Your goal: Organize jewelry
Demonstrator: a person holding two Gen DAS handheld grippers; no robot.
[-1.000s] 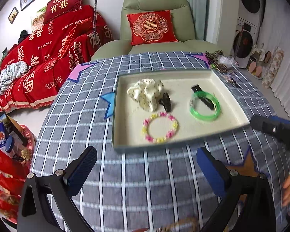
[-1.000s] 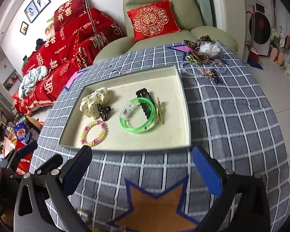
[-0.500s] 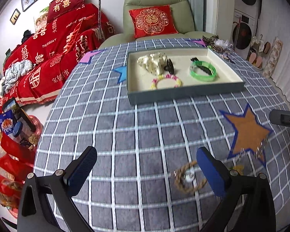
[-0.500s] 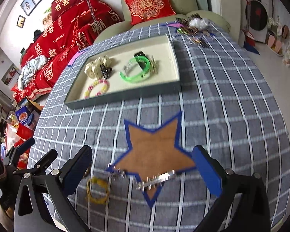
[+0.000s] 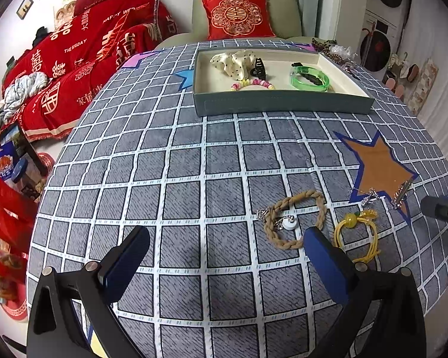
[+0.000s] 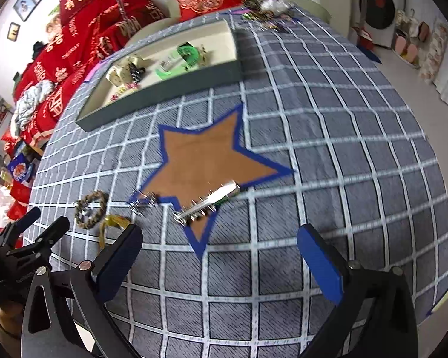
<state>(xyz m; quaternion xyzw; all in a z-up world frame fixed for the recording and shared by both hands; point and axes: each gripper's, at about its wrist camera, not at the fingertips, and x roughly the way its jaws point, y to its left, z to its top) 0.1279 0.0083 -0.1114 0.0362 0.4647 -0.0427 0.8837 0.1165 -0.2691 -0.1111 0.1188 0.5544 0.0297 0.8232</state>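
Note:
A grey tray (image 5: 283,106) (image 6: 164,95) at the far side of the table holds a cream scrunchie (image 5: 233,64), a black claw clip (image 5: 258,68), a pink-yellow bead bracelet (image 5: 254,83) and a green bangle (image 5: 309,79). Near me lie a braided rope bracelet (image 5: 294,219) (image 6: 91,208), a yellow cord hair tie (image 5: 357,232), a silver chain (image 5: 367,195) and a silver hair clip (image 6: 207,203) (image 5: 401,192). My left gripper (image 5: 227,259) is open, left of the rope bracelet. My right gripper (image 6: 219,256) is open, just short of the silver clip.
The checked grey tablecloth bears a brown star patch (image 6: 206,152). A pile of more jewelry (image 6: 265,12) lies at the far corner. An armchair with a red cushion (image 5: 239,16) and a red-covered sofa (image 5: 74,59) stand behind the table.
Both grippers have pulled back from the tray towards the table's near side. The loose pieces by the star patch have come into view; both grippers stay open and empty.

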